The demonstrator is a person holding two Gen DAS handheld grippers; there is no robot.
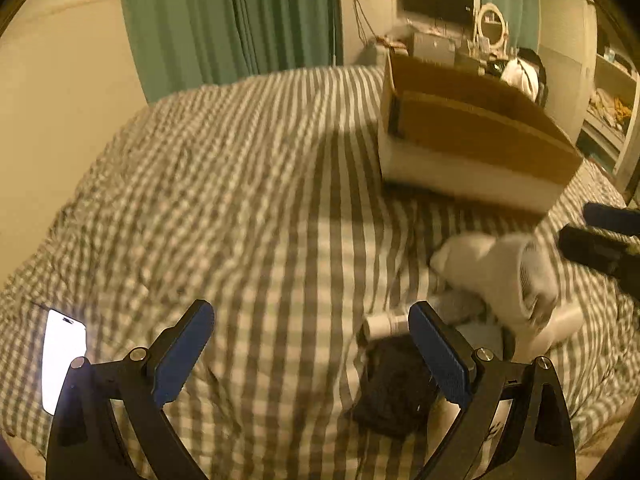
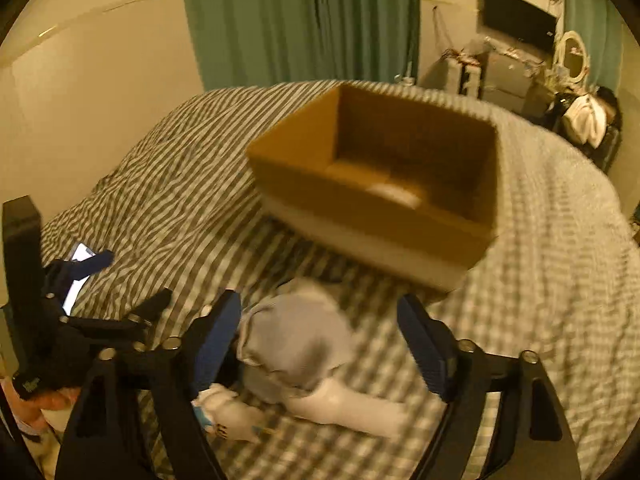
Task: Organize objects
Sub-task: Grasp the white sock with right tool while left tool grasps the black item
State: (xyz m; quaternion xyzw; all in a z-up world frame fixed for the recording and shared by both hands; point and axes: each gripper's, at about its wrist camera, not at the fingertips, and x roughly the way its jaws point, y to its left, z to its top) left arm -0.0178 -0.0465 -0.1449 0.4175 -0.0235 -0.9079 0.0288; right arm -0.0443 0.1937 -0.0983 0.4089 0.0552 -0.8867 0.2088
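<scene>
White socks (image 2: 296,344) lie heaped on the striped bedspread (image 2: 168,200) just short of the open cardboard box (image 2: 376,216), the right gripper (image 2: 320,340) spread and empty above them, the left gripper (image 1: 312,356) likewise spread; a shallow pinch risks snagging bedspread or dropping one.

Green curtains (image 1: 240,20) are hanging up at 12 o'clock, a dark TV (image 2: 518,20) is sitting at 1 o'clock, and a lit phone (image 1: 64,354) is glowing on the striped bedspread (image 1: 240,200) at 8.
</scene>
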